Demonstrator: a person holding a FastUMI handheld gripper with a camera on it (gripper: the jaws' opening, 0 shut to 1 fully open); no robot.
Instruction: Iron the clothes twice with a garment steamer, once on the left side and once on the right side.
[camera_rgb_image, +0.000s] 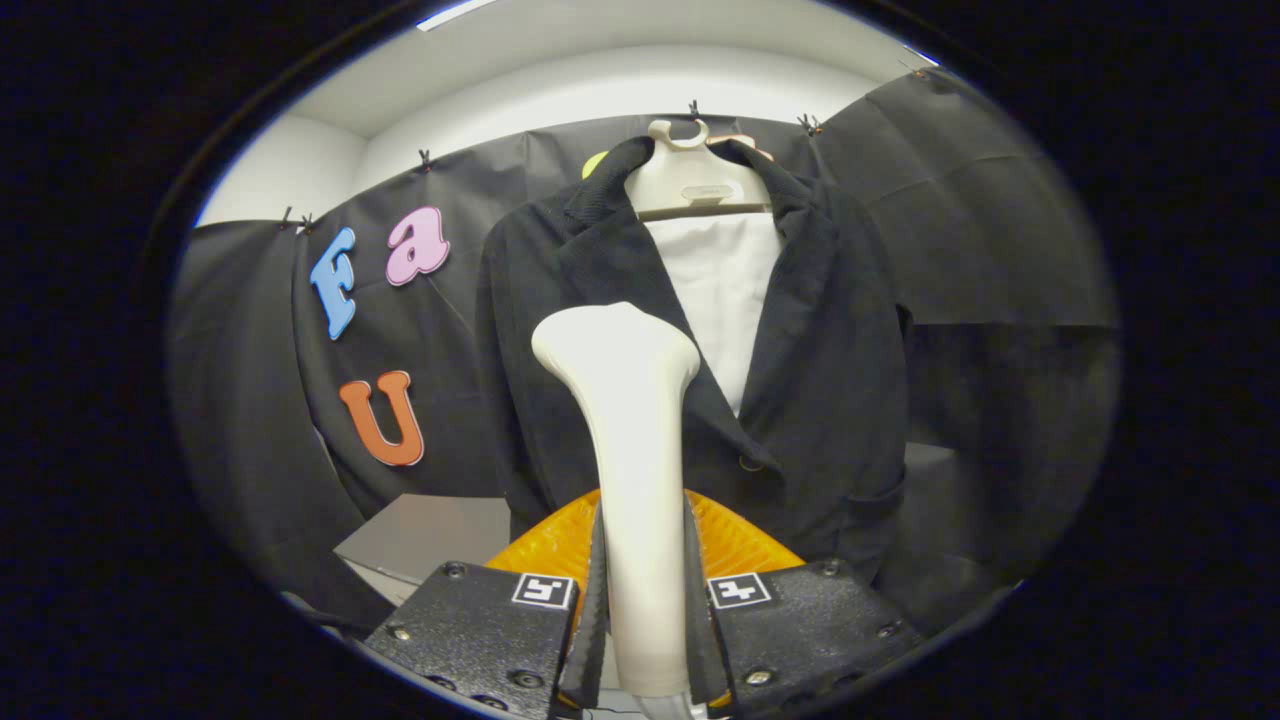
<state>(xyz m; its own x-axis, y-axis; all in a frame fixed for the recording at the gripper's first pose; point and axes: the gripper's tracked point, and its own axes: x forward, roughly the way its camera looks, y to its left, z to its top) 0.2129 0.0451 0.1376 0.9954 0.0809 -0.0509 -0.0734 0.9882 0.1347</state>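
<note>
Steamer before hanging jacket

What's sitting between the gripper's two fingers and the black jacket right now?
In the gripper view, the white steamer is clamped between the gripper fingers; its head reaches up in front of the black jacket. Nothing else intervenes.

no readable text; square markers on fingers only.

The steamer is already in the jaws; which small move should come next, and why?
Probably ease the garment steamer forward onto one front panel of the black jacket. The gripper is shut on its handle, and its head seems to stand short of the hanging cloth, over that panel.
</note>
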